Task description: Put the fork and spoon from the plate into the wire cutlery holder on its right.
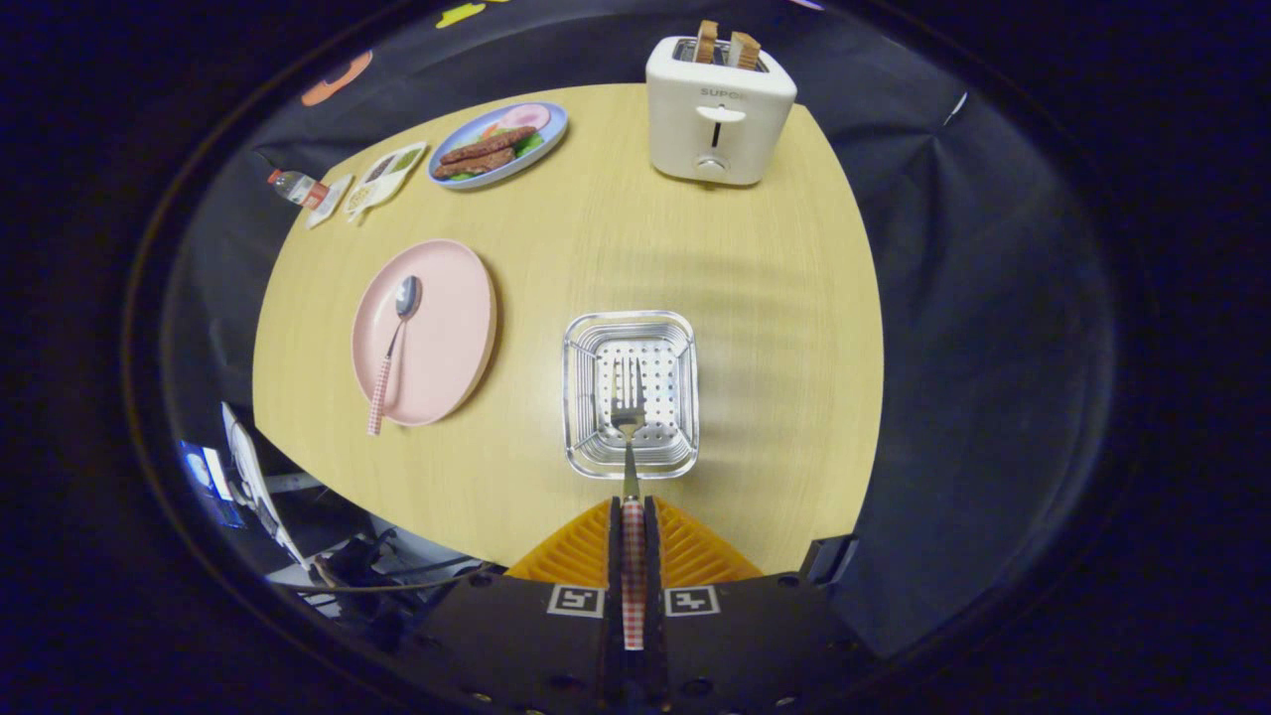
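1. Fork [630, 417] handle, checked red and white, sits clamped between the two fingers of our gripper [633, 511]; both fingers press on it, and the tines point forward and down, away from us.
2. Tines hang over the open top of the wire cutlery holder [631, 394], a silver basket with a perforated floor, which stands on the wooden table [715, 258] to the right of the pink plate [449, 338].
3. We cannot tell whether the tines are above the rim or already inside it.
4. To finish this step well, we should keep the fork centred over the basket, lower it until the tines are well inside the walls, then let go, so it does not tip over the near rim.
5. Spoon [395, 350], with a matching checked handle, lies on the plate, bowl away from us; we judge it comes next.
6. Toaster [719, 107] stands well beyond the basket, clear of our path.
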### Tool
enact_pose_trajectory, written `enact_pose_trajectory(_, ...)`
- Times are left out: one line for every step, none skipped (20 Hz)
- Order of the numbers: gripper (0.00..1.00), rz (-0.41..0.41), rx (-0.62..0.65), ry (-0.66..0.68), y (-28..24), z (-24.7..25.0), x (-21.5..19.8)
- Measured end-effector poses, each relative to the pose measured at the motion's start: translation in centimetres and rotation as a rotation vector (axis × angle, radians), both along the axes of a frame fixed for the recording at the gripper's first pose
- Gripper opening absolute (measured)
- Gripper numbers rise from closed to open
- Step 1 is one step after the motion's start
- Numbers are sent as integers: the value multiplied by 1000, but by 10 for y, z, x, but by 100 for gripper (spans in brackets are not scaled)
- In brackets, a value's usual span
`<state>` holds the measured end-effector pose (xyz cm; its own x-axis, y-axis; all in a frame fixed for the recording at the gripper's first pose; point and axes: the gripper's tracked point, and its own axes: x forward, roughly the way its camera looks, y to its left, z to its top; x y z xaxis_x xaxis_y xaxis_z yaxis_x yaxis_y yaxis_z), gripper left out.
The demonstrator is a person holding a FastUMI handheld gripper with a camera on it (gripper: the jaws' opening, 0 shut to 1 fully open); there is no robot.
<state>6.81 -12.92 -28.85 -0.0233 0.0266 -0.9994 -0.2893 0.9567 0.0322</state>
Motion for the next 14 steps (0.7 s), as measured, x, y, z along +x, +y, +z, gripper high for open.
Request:
enact_pose_trajectory(7,-7,-8,19,0,-1,2)
enact_pose_trajectory(7,-7,-13,44,1,-1,4)
enact_pose_trajectory(7,-9,-13,71,3,-2,6)
enact_pose_trajectory(8,-12,-19,87,4,-3,10)
enact_pose_trajectory(8,-8,-28,96,4,-5,14)
enact_pose_trajectory(7,1,-39,101,4,-6,16)
enact_pose_trajectory(7,8,-46,105,5,-7,18)
enact_pose_trajectory(7,7,-43,122,7,-10,17)
enact_pose_trajectory(7,12,-41,146,9,-12,13)
enact_pose_trajectory(11,13,-35,163,13,-12,13)
enact_pose_trajectory(11,11,-36,172,14,-14,13)
enact_pose_trajectory(11,8,-43,164,14,-16,18)
enact_pose_trajectory(11,7,-50,148,13,-15,22)
enact_pose_trajectory(11,12,-59,124,13,-15,28)
